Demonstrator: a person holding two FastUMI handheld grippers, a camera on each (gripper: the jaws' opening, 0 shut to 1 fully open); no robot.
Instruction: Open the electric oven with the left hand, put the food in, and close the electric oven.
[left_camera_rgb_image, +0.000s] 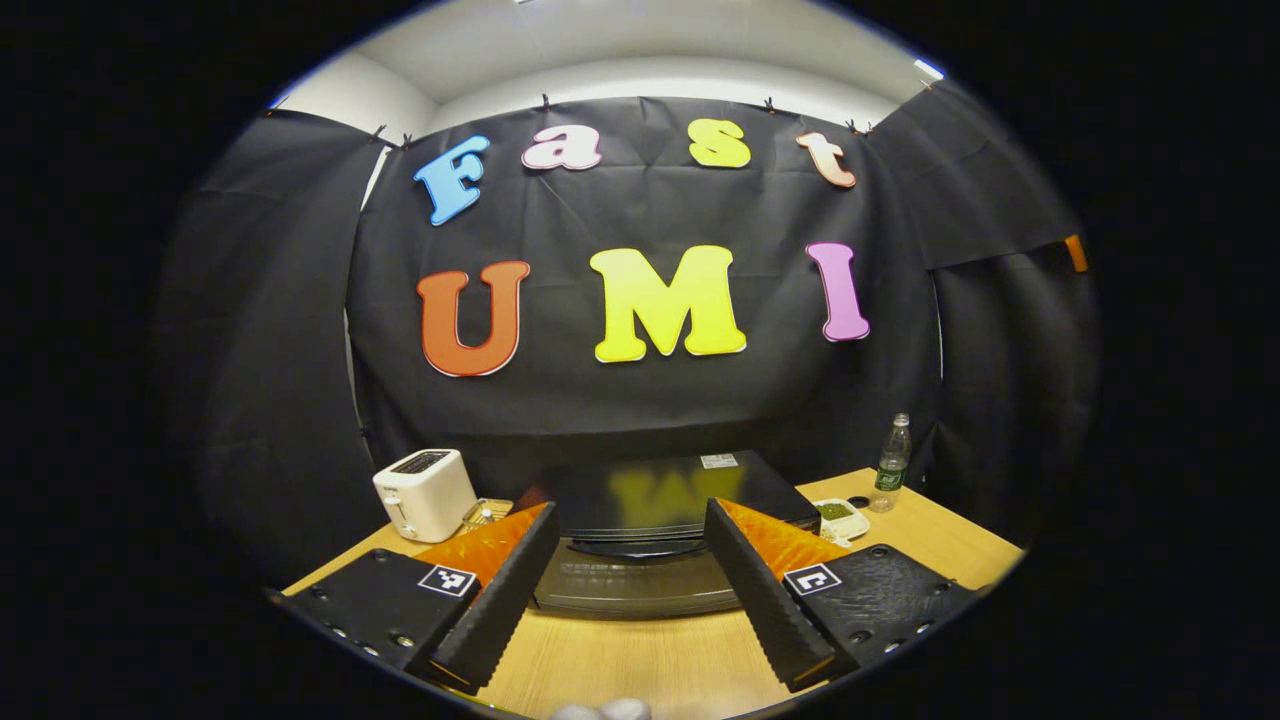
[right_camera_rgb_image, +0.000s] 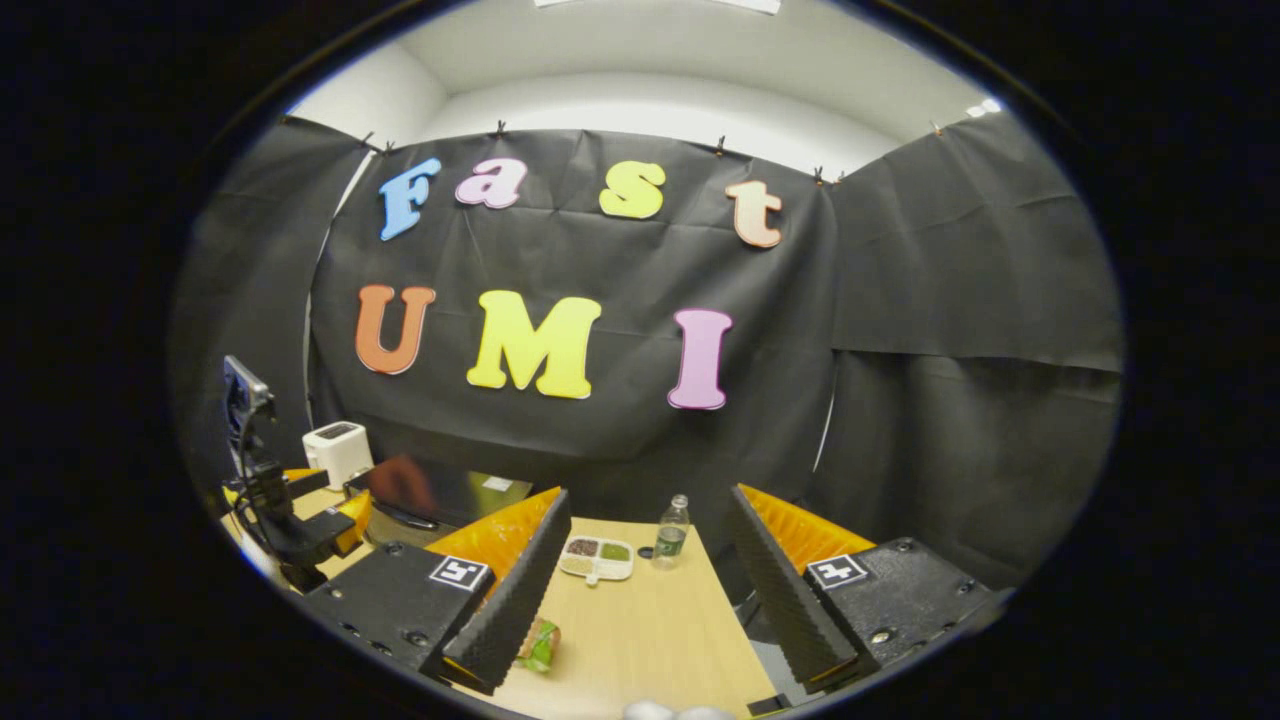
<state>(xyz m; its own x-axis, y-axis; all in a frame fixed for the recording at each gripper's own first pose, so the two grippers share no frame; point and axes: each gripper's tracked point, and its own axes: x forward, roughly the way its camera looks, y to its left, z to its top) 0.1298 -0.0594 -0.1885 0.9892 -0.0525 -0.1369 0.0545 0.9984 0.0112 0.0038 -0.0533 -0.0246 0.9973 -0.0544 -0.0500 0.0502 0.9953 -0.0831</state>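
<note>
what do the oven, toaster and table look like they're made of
Electric oven: dark glossy top, likely painted metal or glass; it mirrors the wall. Toaster: white, smooth, probably plastic casing. Table: light wood-grain surface, possibly laminate; fine grain lines show.

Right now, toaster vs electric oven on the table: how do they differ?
The toaster is white and matte; the electric oven is black and glossy, its top mirroring the wall. The toaster is a small upright box; the oven is wider and lower. The toaster stands off to the side of the left tongs; the oven sits straight ahead between their open fingers, door shut. Both rest on the wooden table against the black cloth.
</note>
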